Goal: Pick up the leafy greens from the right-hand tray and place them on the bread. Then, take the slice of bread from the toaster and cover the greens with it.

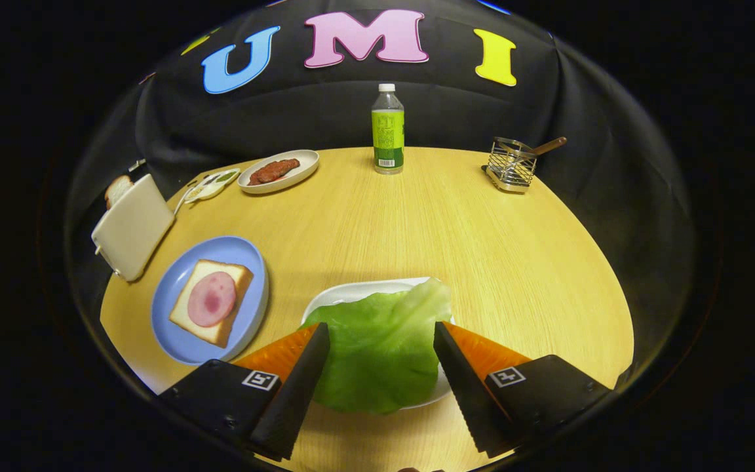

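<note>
Between your jaws, spread wide to either side, lies the leafy greens (381, 351), a single broad leaf resting on the white tray (341, 294) just ahead of the gripper (381, 341). Neither finger visibly presses on the leaf; each stands beside an edge of it, the left one at its left margin, the right one at its right margin, and whether they touch it cannot be told. You hold nothing yet.

Judged from this arrangement, the task stands at its first step: the greens have not left the tray. Ahead and to the left of the fingers sits the blue plate (246, 252), carrying the bread (189, 321) with a round pink slice of ham (211, 299) on top; no greens cover it. Beyond the plate, at the desk's (449, 229) left edge, the toaster (132, 226) has the second slice of bread (117, 190) standing in its slot, untouched.

Remaining for you, then: close on the leaf, carry it to the bread on the blue plate, release, fetch the slice from the toaster, and lay it over the greens.

Farther back stand a bottle (388, 129), a wire rack (512, 164) and an oval dish of meat (279, 171), none of them part of the task.
</note>
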### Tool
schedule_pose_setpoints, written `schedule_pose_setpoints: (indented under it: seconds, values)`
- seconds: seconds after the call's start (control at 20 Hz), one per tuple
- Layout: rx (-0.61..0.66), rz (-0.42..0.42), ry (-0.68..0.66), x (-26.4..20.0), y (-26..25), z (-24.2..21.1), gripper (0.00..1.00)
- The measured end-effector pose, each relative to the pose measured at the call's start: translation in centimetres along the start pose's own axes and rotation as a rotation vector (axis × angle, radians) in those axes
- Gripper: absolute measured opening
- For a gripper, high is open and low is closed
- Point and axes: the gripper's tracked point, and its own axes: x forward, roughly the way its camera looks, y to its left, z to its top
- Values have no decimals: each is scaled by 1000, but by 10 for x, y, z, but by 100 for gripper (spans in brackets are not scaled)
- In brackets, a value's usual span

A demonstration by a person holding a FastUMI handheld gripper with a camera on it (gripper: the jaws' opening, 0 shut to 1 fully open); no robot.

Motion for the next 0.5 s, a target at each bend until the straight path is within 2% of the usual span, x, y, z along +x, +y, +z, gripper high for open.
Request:
schedule_pose_setpoints:
  seconds: [0.15, 0.25, 0.45, 0.5]
  values:
    - [-38, -10, 71, 12, -2, -22, 100]
    - [-3, -5, 60, 12, -1, -20, 100]
    - [-15, 5, 70, 17, 3, -23, 99]
    - [-35, 14, 81, 16, 5, -21, 95]
